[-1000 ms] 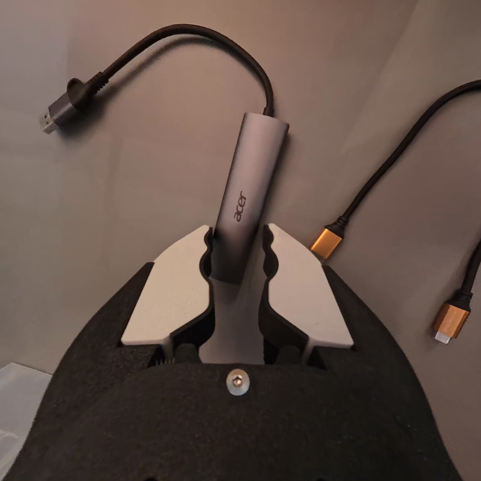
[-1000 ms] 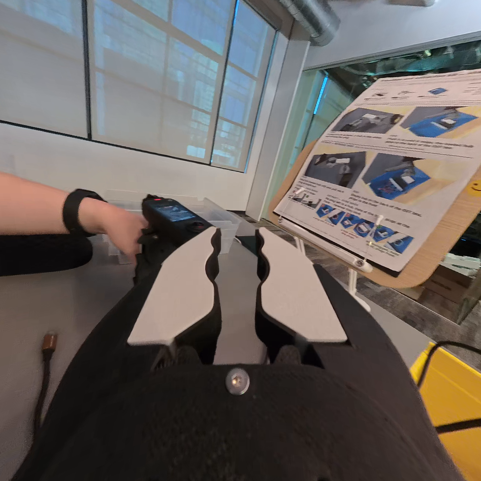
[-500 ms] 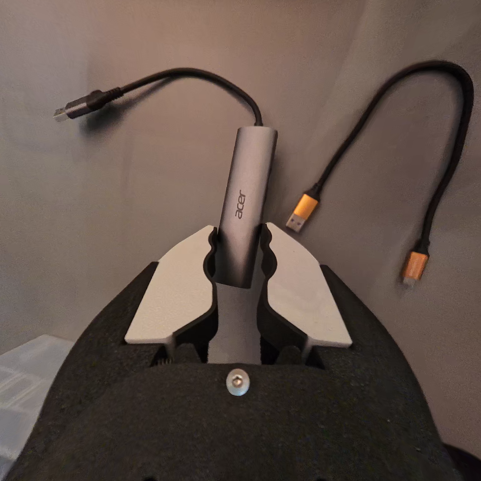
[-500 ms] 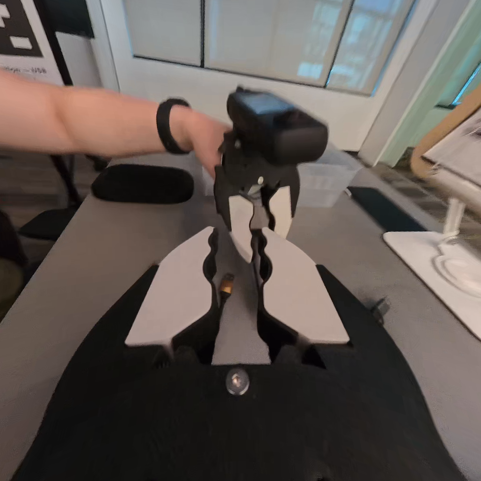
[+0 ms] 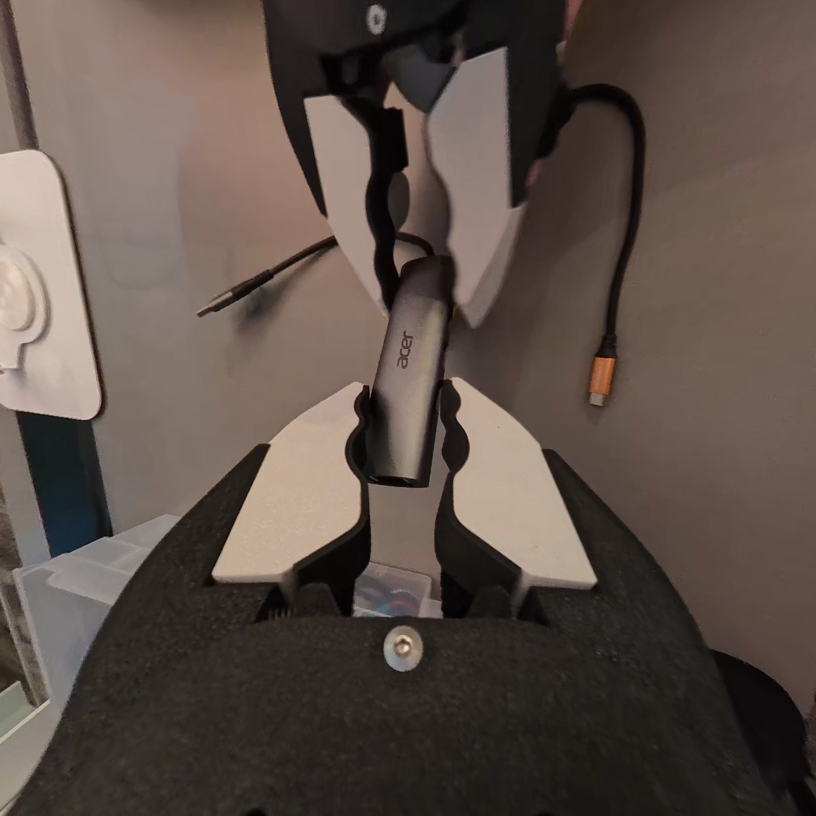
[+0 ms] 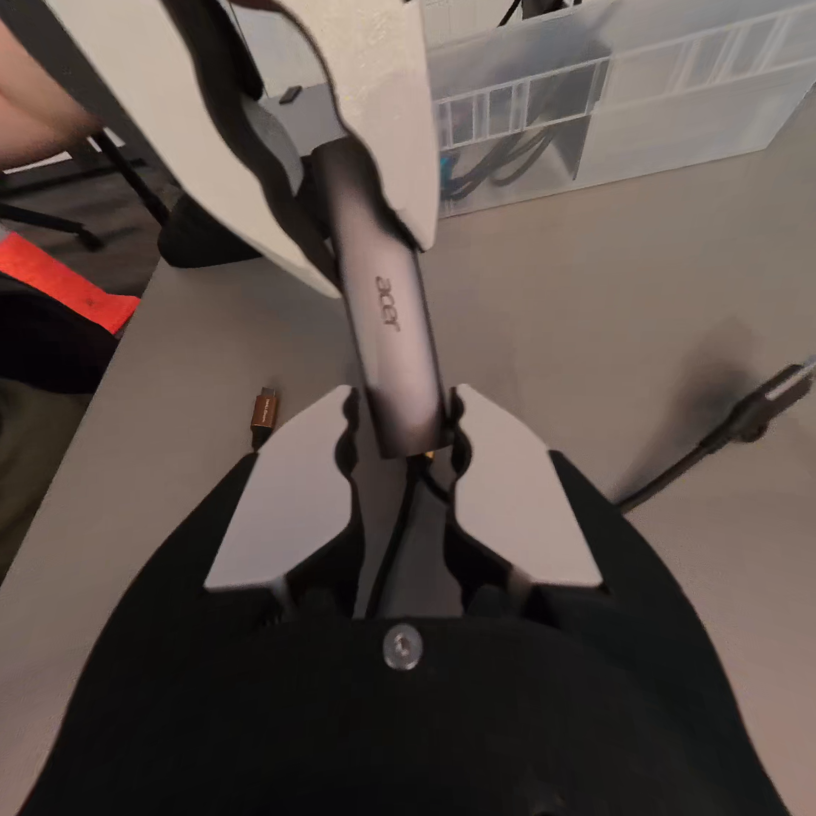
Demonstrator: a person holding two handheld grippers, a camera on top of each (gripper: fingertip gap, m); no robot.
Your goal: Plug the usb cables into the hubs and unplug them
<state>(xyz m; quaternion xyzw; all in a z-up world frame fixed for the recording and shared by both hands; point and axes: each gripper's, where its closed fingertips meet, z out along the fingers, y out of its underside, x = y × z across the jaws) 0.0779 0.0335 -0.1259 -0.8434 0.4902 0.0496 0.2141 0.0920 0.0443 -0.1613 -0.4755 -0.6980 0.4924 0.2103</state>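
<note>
My left gripper (image 5: 402,397) is shut on the near end of a grey USB hub (image 5: 413,353) and holds it tilted above the grey table. My right gripper (image 6: 402,397) is open, with its jaws on either side of the hub's other end (image 6: 388,309). It shows at the top of the left wrist view (image 5: 419,287). A black cable with an orange plug (image 5: 601,375) lies to one side, and the plug also shows in the right wrist view (image 6: 265,415). A black cable runs between my right fingers under the hub, and its gold tip (image 6: 428,454) is mostly hidden.
The hub's own black lead ends in a loose plug (image 5: 225,302) on the table (image 6: 574,331). A white stand base (image 5: 48,282) lies to the left. A clear plastic organiser box (image 6: 618,110) stands behind the hub. A person's arm (image 6: 31,115) is at the table edge. Left tips to right tips: about 5 cm.
My right gripper has swung down from facing the room and come in over the far end of the hub. My left gripper closed on the hub and lifted it.
</note>
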